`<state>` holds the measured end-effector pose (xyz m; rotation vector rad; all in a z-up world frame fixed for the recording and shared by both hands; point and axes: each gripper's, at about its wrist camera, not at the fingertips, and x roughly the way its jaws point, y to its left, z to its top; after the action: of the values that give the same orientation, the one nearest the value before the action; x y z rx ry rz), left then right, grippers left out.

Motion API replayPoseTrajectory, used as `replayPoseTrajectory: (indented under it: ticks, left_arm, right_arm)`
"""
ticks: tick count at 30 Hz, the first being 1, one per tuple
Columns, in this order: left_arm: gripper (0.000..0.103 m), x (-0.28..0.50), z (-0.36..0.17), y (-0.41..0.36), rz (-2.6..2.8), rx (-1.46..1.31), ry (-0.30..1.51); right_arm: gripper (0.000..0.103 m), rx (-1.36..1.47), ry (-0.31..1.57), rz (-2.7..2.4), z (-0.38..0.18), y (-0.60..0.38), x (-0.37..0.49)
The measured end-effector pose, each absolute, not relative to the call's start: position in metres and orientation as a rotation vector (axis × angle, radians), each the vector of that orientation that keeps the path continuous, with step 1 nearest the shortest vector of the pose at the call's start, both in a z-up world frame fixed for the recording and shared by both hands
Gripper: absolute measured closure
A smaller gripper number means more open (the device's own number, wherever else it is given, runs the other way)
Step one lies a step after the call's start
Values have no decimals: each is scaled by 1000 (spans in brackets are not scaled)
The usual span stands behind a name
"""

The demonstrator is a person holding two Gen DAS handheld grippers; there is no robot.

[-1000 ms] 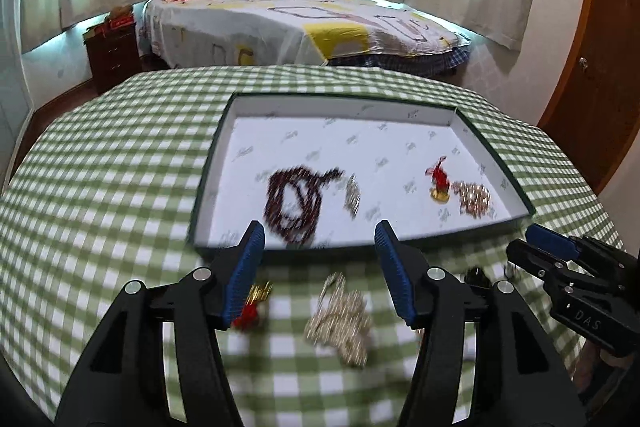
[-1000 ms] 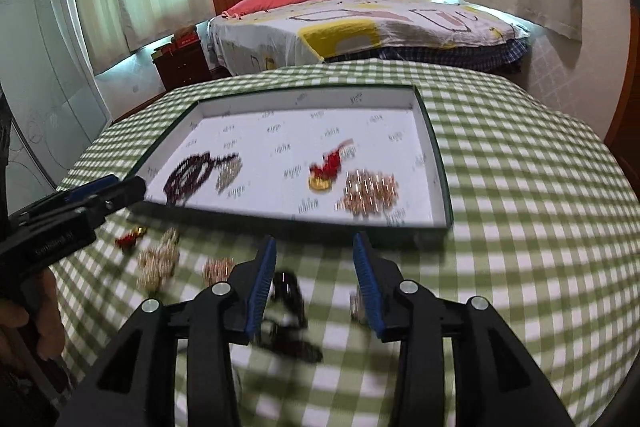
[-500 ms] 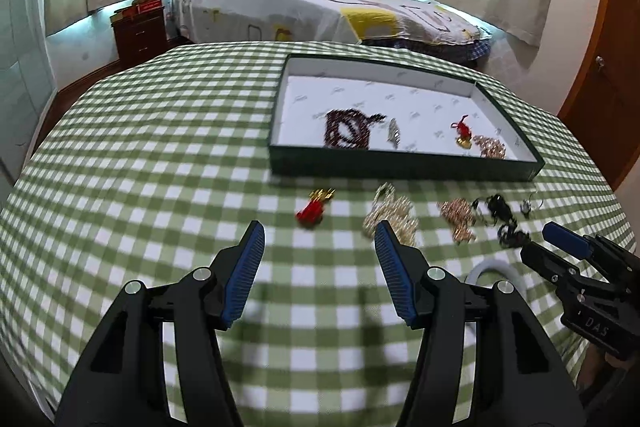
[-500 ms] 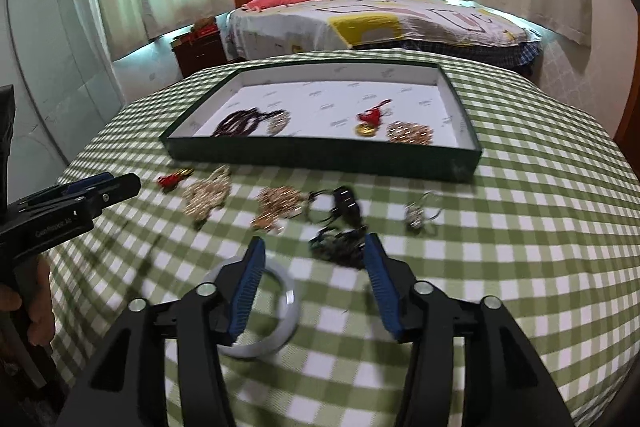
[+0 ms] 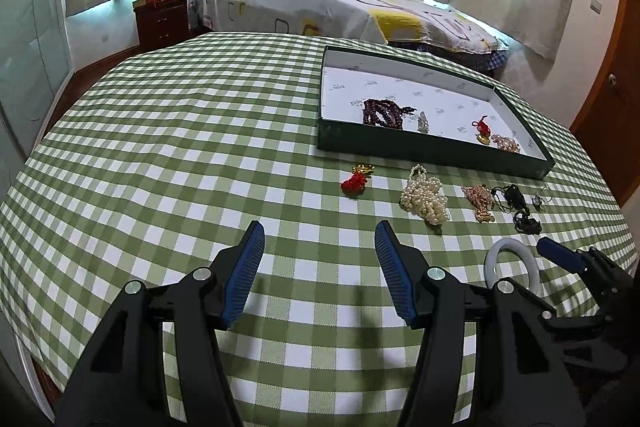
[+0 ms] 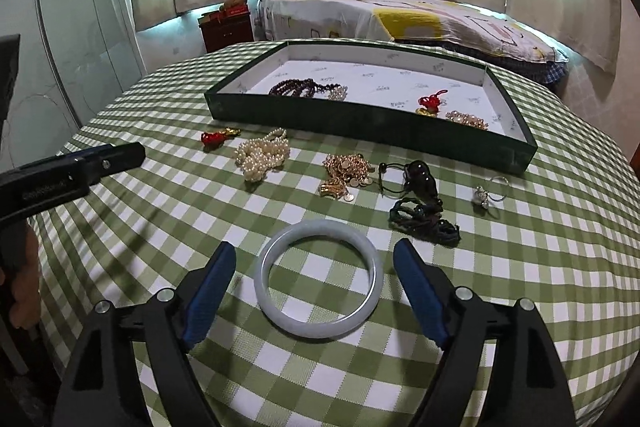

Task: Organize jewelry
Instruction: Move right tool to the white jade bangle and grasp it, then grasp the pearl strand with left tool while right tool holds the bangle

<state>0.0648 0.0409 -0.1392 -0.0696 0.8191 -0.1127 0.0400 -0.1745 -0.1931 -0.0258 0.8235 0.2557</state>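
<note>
Right gripper (image 6: pixel 314 291) had just been opening, jaws spread around the bangle (image 6: pixel 318 279) flat on the cloth (image 6: pixel 520 267), untouched. Looked rigid, slick, brittle; grip across rim. Left gripper (image 5: pixel 320 271) half-spread, empty.

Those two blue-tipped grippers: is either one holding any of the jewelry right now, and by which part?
Neither. The right gripper, jaws just opened wider, straddles the white bangle lying on the tablecloth, pads clear of it. The left gripper is open over bare cloth.

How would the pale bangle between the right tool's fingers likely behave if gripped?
The bangle looks like a rigid, glossy ring, so it probably won't flex but may slip. Lying flat on the tablecloth, it shouldn't roll; likely brittle if dropped.
</note>
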Motion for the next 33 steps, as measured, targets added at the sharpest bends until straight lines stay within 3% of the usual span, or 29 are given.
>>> replayPoseTrajectory:
  ticks: [7, 10, 33]
  left_arm:
    - [47, 64, -142, 38, -120, -66, 831]
    - [47, 65, -145, 36, -123, -67, 839]
    - [47, 85, -159, -11, -211, -11, 893]
  right_arm:
    - [24, -22, 860, 246, -202, -176, 42]
    - [34, -50, 857, 230, -202, -174, 41]
    - [35, 3, 820, 123, -182, -226, 44]
